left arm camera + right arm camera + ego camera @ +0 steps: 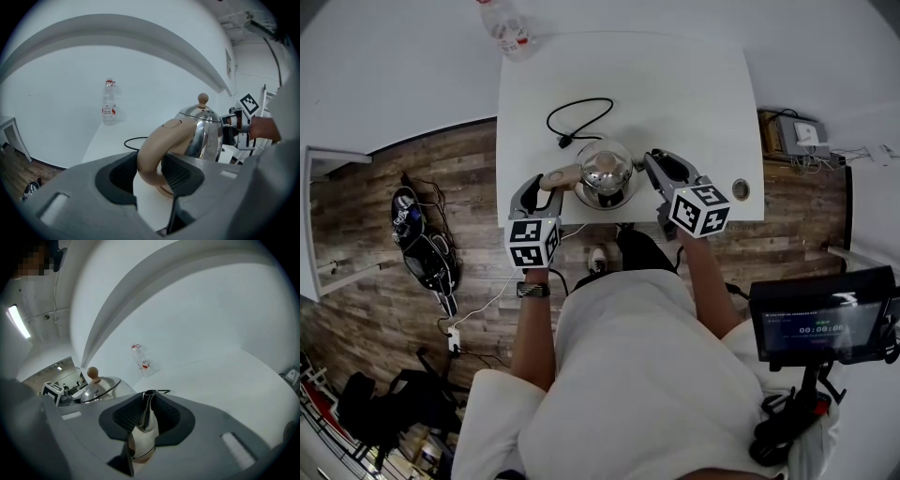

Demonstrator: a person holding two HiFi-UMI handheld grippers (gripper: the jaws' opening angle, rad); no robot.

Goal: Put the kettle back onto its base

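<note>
A shiny steel kettle [607, 169] with a round-knobbed lid stands at the near middle of the white table [694, 94], over a tan round base [584, 196] whose rim shows under it. I cannot tell if it rests fully on the base. My left gripper [546, 180] is shut on the kettle's beige handle [157, 145]. From the other side my right gripper [654, 161] is shut on the spout [148, 409]. The steel body [202, 133] fills the right of the left gripper view. The lid [99, 386] shows left of the right jaws.
A black cable [579, 116] with its plug loops on the table behind the kettle. A clear water bottle [508, 28] stands at the far left corner. A round cable hole [740, 189] is near the front right edge. A screen on a stand [823, 319] is on my right.
</note>
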